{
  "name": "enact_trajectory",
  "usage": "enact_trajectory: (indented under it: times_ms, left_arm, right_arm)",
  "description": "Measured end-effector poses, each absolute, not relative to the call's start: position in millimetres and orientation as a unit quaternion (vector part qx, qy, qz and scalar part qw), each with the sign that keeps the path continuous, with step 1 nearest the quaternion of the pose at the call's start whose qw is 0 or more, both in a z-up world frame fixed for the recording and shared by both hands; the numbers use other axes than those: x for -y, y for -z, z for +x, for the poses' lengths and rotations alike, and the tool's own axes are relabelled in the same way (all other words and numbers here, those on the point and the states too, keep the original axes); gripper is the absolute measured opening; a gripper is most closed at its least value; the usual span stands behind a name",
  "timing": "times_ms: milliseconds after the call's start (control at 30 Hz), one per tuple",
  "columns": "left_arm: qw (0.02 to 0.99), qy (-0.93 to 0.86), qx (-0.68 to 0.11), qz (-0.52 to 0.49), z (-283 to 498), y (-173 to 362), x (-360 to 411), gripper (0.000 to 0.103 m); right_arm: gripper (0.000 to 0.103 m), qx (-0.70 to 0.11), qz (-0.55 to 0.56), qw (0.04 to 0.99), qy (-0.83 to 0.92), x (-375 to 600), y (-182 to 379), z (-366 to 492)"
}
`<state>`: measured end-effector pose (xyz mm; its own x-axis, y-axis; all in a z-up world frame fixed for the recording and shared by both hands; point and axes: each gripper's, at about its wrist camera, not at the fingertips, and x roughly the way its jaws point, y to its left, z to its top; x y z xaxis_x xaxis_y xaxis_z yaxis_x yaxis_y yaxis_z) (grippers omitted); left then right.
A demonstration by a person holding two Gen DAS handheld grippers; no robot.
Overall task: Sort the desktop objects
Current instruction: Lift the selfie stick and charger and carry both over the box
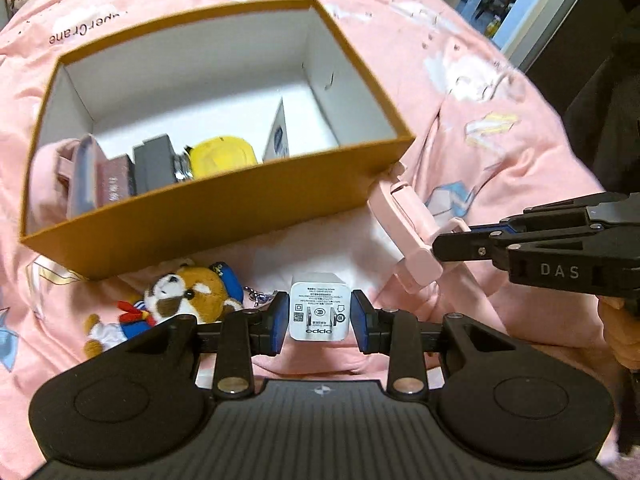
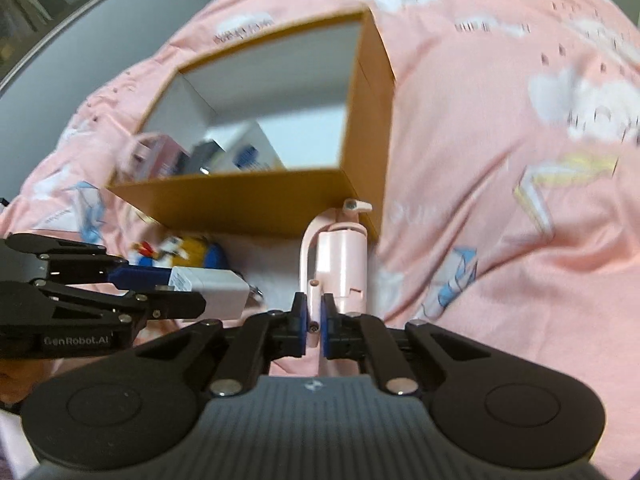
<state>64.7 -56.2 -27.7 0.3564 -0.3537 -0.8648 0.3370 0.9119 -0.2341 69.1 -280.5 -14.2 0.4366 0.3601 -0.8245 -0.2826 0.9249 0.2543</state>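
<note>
Between the blue pads of the left gripper (image 1: 320,316) sits a white charger (image 1: 319,306), squeezed from both sides with its printed face and folded prongs turned toward the camera. Off to its right, the right gripper (image 2: 315,326) is clamped tight on the thin end of a pink folding gadget (image 2: 340,264), a holder or small fan by the look of it, though I can't say which. Both pieces look clear of the pink printed cloth (image 1: 500,128) underneath, so each hand seems to be carrying something.

Just past the grippers lies a little plush dog (image 1: 176,296) in a sailor outfit, flat on the cloth at the foot of the box with a key clip beside it. Nobody is touching it.

Beyond that stands the open tan cardboard box (image 1: 224,216), white inside. Several things are already lined up along its near wall: a pink case (image 1: 82,176), a dark reddish block (image 1: 114,182), a grey box (image 1: 154,162), something round and yellow (image 1: 222,156), and a white and blue carton (image 1: 278,134) leaning upright. The far half of the box is bare.

By my reckoning the sorting is well past halfway. The charger and the pink gadget have yet to go in, then the plush dog, and I see nothing else loose on the cloth.
</note>
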Motion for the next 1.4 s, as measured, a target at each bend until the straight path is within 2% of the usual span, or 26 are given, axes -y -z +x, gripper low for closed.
enact_trajectory:
  times_ms: [367,667,867,1033,1400]
  left_arm:
    - [0.852,0.211,-0.478,-0.031,66.9,-26.7,24.5,0.037]
    - [0.881,0.164,-0.442,-0.044,109.8,-55.6,-3.3,0.037]
    - [0.886,0.148,-0.435,-0.062,140.1,-48.5,-8.7,0.037]
    - [0.878,0.154,-0.447,-0.076,154.9,-32.6,-10.5,0.037]
    - [0.869,0.153,-0.463,-0.08,178.1,-5.7,-16.1,0.037]
  right_arm:
    - [0.006,-0.43,0.051,0.869,-0.24,274.8,-66.2,62.6]
    - [0.006,-0.384,0.042,0.889,-0.246,242.3,-94.7,130.7]
    - [0.006,-0.388,0.017,0.902,-0.19,213.9,-74.5,196.6]
    - [0.006,-0.438,0.015,0.89,-0.13,196.6,-28.7,245.0]
    - [0.007,-0.492,-0.047,0.867,-0.071,172.6,26.0,269.0]
